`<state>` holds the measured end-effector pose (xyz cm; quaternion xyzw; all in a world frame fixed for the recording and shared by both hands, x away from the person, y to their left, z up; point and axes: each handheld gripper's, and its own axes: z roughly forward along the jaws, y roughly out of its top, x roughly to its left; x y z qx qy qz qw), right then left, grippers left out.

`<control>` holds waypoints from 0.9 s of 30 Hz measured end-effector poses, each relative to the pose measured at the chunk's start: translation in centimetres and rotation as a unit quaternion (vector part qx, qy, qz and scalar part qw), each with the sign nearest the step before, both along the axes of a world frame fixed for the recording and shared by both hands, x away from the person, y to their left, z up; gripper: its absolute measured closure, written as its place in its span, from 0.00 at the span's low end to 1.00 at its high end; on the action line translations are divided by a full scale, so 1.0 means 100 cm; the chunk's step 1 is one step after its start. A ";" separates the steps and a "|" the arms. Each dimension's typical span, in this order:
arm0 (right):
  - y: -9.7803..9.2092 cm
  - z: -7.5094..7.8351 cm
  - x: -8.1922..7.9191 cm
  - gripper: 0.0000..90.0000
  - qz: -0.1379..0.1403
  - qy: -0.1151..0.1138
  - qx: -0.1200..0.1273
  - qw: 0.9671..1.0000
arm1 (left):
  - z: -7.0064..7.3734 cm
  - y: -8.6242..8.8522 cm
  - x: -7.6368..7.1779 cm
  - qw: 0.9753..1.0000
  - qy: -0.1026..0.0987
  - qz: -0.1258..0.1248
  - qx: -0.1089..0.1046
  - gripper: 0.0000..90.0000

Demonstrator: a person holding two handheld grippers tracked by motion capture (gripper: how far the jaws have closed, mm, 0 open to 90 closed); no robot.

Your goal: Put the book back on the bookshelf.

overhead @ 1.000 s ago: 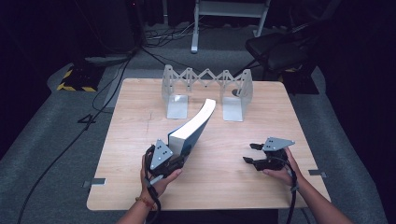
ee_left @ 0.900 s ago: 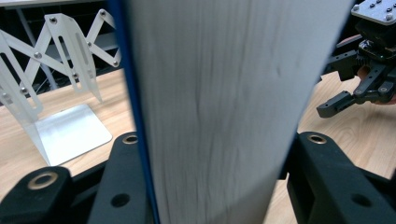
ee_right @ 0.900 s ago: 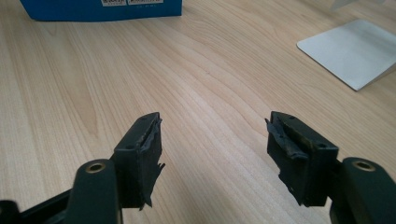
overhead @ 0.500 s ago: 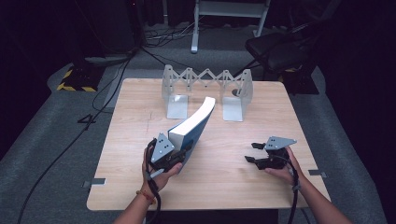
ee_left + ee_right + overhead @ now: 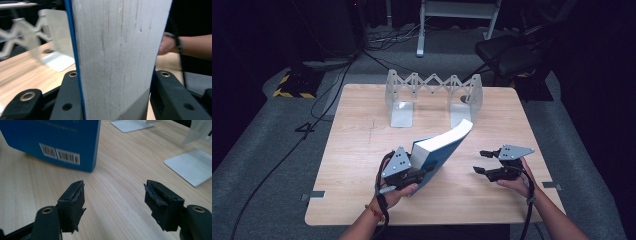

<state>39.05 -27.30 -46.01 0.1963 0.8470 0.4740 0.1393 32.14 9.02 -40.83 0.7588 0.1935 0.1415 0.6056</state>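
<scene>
A thick book [image 5: 443, 146] with a blue cover and white page edges leans tilted over the middle of the wooden table [image 5: 357, 150], its top end pointing right and back. My left gripper [image 5: 421, 172] is shut on its lower end. In the left gripper view the page block [image 5: 115, 50] stands between the two black jaws, with my left gripper [image 5: 117, 100] clamped on both covers. My right gripper [image 5: 479, 161] hovers open to the right of the book, holding nothing. In the right gripper view, my right gripper [image 5: 113, 195] points at the book's back cover [image 5: 50, 135] with its barcode.
An expandable metal book rack [image 5: 432, 85] with two flat foot plates stands at the back of the table; one plate [image 5: 192, 167] lies close ahead of the right gripper. A chair [image 5: 512, 55] and cables sit on the floor behind.
The left gripper has carried the book to the right and leaned it lower toward the right gripper. The right gripper has barely moved and stays open.
</scene>
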 end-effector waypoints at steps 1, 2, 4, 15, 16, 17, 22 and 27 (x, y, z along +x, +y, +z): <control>0.001 0.002 -0.001 0.35 0.012 -0.001 0.007 1.000 | 0.000 -0.005 0.001 1.000 0.005 -0.022 -0.009 0.67; 0.001 0.002 -0.001 0.35 0.012 -0.001 0.007 1.000 | 0.000 -0.005 0.001 1.000 0.005 -0.022 -0.009 0.67; 0.003 0.004 -0.003 0.35 0.020 -0.003 0.013 1.000 | -0.001 -0.010 0.000 0.999 -0.001 -0.040 -0.005 0.67; 0.022 0.012 -0.002 0.35 0.056 -0.008 0.021 0.998 | -0.007 0.008 0.000 0.999 0.012 -0.045 0.005 0.67; 0.024 0.013 -0.002 0.35 0.056 -0.010 0.022 0.998 | -0.007 0.010 0.000 0.999 0.013 -0.045 0.007 0.67; 0.026 0.015 -0.001 0.35 0.058 -0.009 0.025 0.998 | -0.008 0.013 0.000 0.999 0.014 -0.046 0.012 0.67; 0.036 0.021 0.003 0.34 0.072 -0.010 0.030 0.997 | -0.012 0.024 0.000 0.999 0.022 -0.043 0.019 0.66; 0.044 0.020 0.008 0.34 0.086 0.000 0.018 0.996 | -0.011 0.025 0.001 0.998 0.024 -0.048 0.027 0.66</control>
